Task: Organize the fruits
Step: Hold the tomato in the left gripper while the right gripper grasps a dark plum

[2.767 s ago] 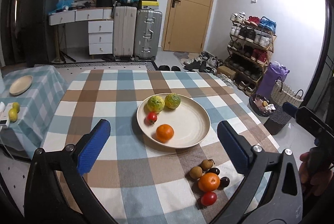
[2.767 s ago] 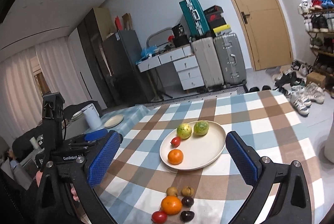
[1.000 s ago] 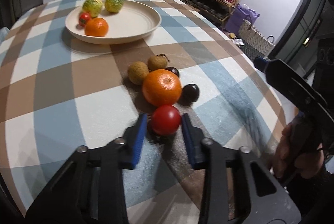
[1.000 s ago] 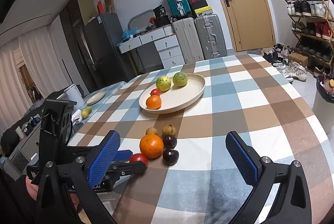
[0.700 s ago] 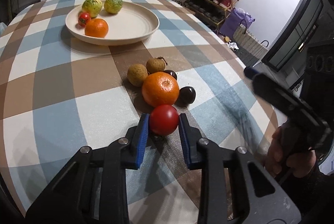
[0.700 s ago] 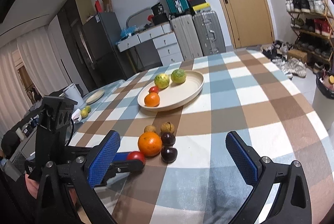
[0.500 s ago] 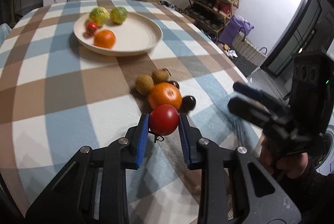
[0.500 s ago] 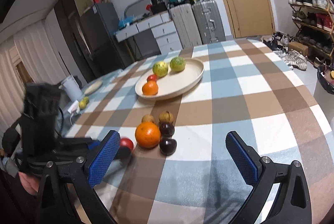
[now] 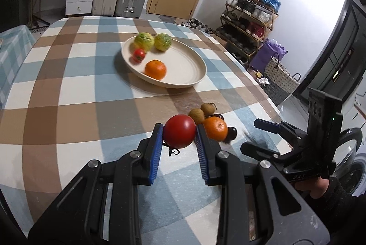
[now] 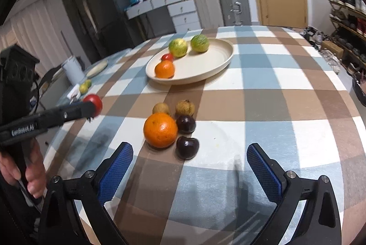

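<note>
Right now my left gripper (image 9: 179, 134) has its blue-padded fingers (image 9: 156, 149) clamped on the round red tomato (image 9: 180, 134), which I'm holding off the blue, brown and white checked tablecloth (image 9: 68, 94). On my right wrist view the tomato sits at about nine o'clock from the loose pile. My right gripper (image 10: 189, 167) hangs with its fingers wide apart, gripping nothing, just short of that pile: a large orange (image 10: 160, 130), two brown longan-like fruits (image 10: 185, 108) and two dark plums (image 10: 187, 147), all touching or nearly so. At twelve o'clock from the pile lies the round cream plate (image 10: 217, 62), carrying a second orange (image 10: 164, 69), a small tomato (image 10: 167, 57) and two yellow-green fruits (image 10: 177, 47).
</note>
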The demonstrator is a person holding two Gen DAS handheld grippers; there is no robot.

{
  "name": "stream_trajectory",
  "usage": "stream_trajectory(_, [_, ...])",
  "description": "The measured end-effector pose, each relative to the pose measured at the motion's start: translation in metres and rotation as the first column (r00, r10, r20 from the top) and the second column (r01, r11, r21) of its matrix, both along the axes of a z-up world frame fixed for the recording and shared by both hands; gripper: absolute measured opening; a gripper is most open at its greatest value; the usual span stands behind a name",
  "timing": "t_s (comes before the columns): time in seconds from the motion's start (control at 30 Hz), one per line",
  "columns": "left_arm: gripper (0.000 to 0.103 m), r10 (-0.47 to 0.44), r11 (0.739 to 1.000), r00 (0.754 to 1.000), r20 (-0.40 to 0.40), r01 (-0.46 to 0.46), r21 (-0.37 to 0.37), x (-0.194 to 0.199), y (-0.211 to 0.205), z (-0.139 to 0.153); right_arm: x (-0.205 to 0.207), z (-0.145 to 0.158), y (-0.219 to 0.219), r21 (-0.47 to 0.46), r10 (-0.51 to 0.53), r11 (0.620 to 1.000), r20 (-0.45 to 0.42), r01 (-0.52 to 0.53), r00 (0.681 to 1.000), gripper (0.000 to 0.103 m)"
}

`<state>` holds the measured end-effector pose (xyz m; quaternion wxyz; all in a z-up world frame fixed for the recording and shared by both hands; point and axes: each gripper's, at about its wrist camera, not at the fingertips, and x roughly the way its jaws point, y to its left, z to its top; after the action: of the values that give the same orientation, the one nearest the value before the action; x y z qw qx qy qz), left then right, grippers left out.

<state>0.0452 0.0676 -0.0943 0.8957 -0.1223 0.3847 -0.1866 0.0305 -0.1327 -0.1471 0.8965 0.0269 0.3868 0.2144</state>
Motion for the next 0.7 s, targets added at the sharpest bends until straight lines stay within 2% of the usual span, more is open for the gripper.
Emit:
stream_trajectory(0.27, [0.026,0.031,0.999,0.999,-0.009,-0.031,-0.017,0.001,0.017,-0.008,0.007,-0.005,0.013,-0.068,0.038,0.997,-0.021,-0.040,0.999,0.097])
stream_trajectory(0.4, [0.026,0.033,0.999,0.999,-0.013,-0.033,-0.022,0.003,0.020,-0.012,0.013,-0.008,0.020,-0.083,0.061,0.994,-0.055,-0.065,0.997,0.079])
stream_trajectory(0.47, [0.026,0.036,0.999,0.999,-0.015,-0.037,-0.023,0.004,0.022,-0.014,0.014,-0.009,0.023,-0.093,0.066,0.993,-0.058,-0.071,0.996,0.076])
stream_trajectory(0.6, [0.026,0.042,0.999,0.999,-0.019,-0.042,-0.030,0.006,0.026,-0.017,0.017,-0.009,0.027,-0.121,0.058,0.991,-0.058,-0.065,0.997,0.063])
stream_trajectory(0.7, [0.026,0.044,0.998,0.999,-0.023,-0.045,-0.032,0.007,0.027,-0.019,0.018,-0.009,0.027,-0.106,0.070,0.991,-0.061,-0.076,0.996,0.058])
